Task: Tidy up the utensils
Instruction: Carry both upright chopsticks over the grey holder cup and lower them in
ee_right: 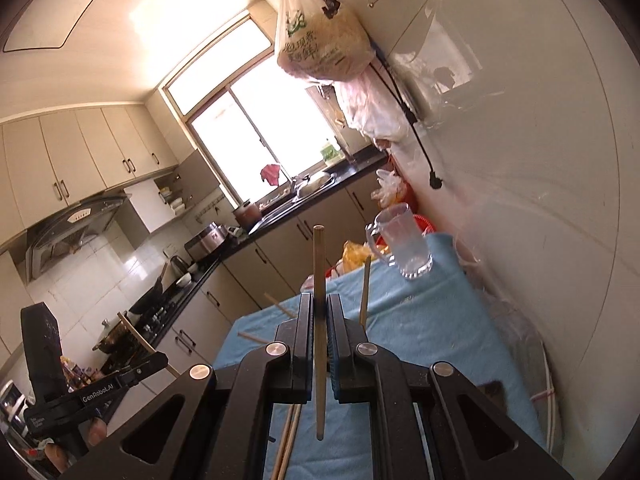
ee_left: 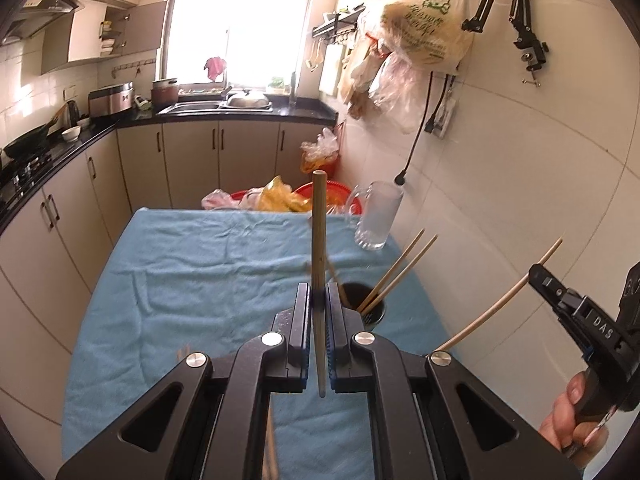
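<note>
Both grippers clamped — each jaw pair pinching a thin stick

The left gripper [ee_left: 319, 300] has its jaws drawn in tight on a chopstick [ee_left: 319, 240] that stands upright between the pads. The right gripper [ee_right: 319, 316] grips likewise, jaws narrow on its own chopstick [ee_right: 319, 280], its camera rolled well to one side (the room leans) — and a bare hand [ee_left: 576, 420] wraps that gripper's handle at the left view's edge.
</note>
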